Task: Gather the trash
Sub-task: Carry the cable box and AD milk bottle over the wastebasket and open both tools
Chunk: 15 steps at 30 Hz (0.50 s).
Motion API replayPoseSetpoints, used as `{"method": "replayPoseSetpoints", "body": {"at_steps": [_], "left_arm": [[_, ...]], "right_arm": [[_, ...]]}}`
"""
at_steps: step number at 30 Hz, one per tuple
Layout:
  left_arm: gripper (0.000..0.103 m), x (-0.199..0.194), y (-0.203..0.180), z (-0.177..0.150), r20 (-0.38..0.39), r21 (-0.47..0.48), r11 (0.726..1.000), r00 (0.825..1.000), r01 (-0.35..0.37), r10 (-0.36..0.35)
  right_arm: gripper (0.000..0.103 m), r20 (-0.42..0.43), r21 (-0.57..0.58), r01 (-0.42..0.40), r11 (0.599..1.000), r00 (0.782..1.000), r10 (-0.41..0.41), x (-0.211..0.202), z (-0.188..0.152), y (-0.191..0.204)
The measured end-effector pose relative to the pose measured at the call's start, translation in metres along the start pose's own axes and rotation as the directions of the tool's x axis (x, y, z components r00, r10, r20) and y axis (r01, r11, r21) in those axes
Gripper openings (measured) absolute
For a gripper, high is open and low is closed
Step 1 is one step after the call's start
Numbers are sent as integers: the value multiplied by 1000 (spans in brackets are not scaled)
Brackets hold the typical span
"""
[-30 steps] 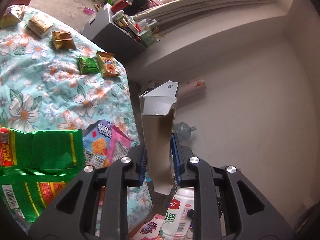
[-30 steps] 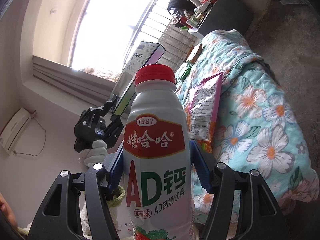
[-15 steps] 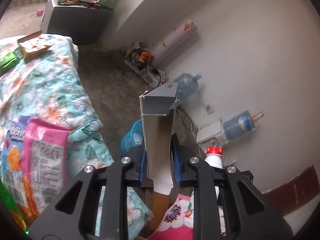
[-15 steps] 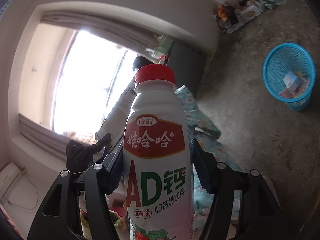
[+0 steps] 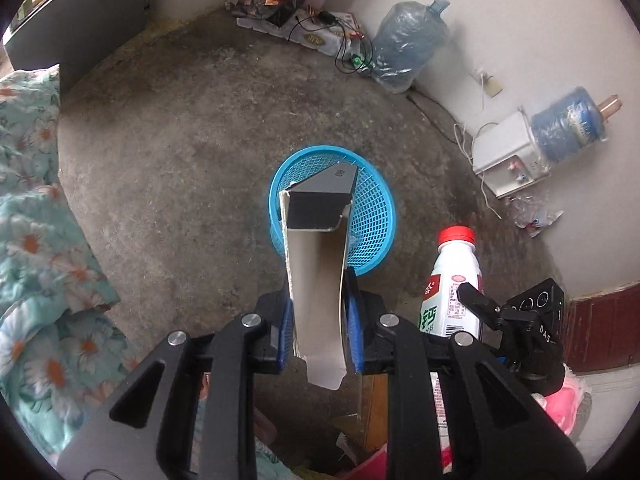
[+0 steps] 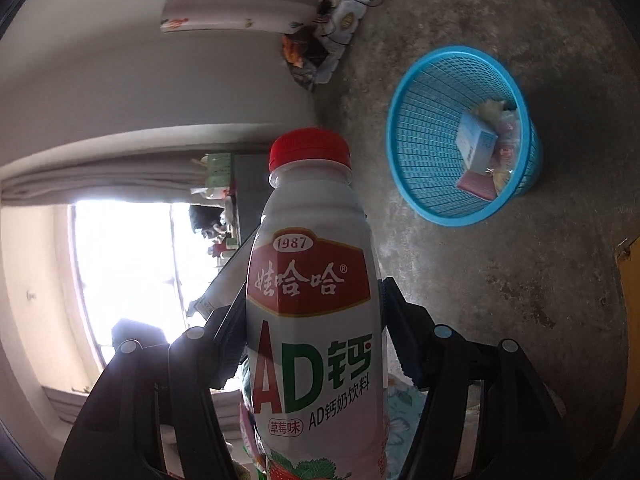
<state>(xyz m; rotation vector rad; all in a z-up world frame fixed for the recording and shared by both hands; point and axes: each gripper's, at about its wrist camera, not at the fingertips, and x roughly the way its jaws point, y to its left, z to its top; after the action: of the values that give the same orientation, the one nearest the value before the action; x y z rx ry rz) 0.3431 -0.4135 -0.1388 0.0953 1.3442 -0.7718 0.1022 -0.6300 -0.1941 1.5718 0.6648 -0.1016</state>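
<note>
A bare, stained concrete floor [image 5: 168, 152] runs to white walls, with the blue mesh wastebasket [image 5: 372, 216] standing on it near its middle; a small carton and wrappers lie inside the basket. Beyond the basket, against the wall, sit two large water jugs [image 5: 408, 56], a white dispenser and tangled cables, while a floral bedspread [image 5: 36, 216] lies well to the basket's left and a bright window shows in the right wrist view. The left claw [image 5: 318, 316] tilts steeply downward over the basket, its blue pads clamped on an opened grey cardboard box [image 5: 316, 280] whose long axis runs straight out along the fingers, open end above the basket's rim. The right claw [image 6: 312, 320], beside the basket and angled less steeply, grips a white strawberry milk-drink bottle [image 6: 312, 300], its length in line with the fingers, red cap pointing away from the hand
</note>
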Motion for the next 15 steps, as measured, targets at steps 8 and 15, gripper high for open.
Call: {"method": "replayPoseSetpoints", "body": {"at_steps": [8,15], "left_arm": [[48,81,-1,49,-4,-157,987,999,42,-43],[48,87,0,46,13,-177,981,997,73,-72]], "right_arm": [[64,18,166,90,982,995,-95,59,90,-74],[64,125,182,164,969,974,-189,51,93,-98]]}}
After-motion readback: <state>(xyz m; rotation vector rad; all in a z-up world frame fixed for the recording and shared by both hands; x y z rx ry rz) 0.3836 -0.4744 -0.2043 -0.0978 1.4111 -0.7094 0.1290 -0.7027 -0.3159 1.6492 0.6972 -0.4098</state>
